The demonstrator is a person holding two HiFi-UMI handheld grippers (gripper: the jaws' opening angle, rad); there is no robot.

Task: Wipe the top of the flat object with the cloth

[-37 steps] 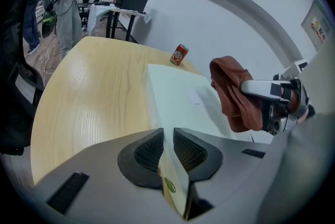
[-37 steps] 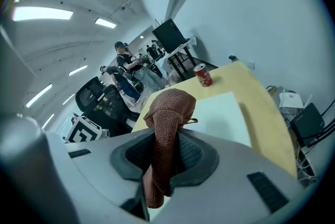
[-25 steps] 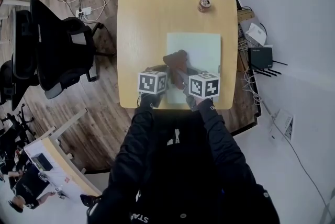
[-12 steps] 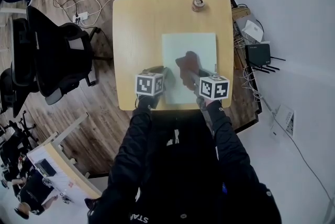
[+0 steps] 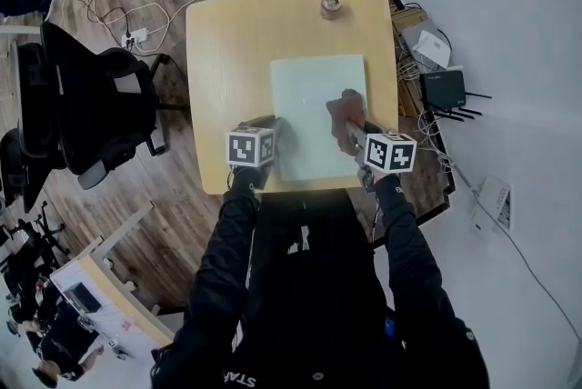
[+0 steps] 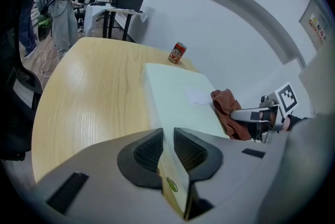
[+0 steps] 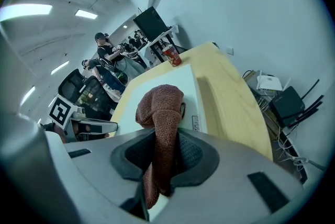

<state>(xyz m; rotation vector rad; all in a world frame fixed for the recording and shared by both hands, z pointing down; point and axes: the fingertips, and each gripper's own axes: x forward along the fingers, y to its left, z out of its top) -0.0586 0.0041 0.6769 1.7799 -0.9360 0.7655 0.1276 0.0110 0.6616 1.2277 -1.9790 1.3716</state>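
A pale green flat object [image 5: 314, 105] lies on the wooden table [image 5: 227, 51]. My left gripper [image 5: 273, 131] is shut on its near left edge; the left gripper view shows the thin edge pinched between the pads [image 6: 166, 157]. My right gripper [image 5: 356, 134] is shut on a brown cloth [image 5: 346, 110], which rests on the object's right side near the edge. In the right gripper view the cloth [image 7: 159, 113] bunches up in front of the jaws over the flat object [image 7: 191, 84]. The left gripper view catches the cloth [image 6: 227, 110] at the right.
A red drink can [image 5: 330, 5] stands at the table's far edge. A black office chair [image 5: 91, 96] is left of the table. A router [image 5: 443, 92], boxes and cables lie on the floor to the right. People stand far off in the room.
My right gripper has dragged the cloth to the right across the flat object, from near its middle to its right side. The left gripper has kept its hold on the left edge.
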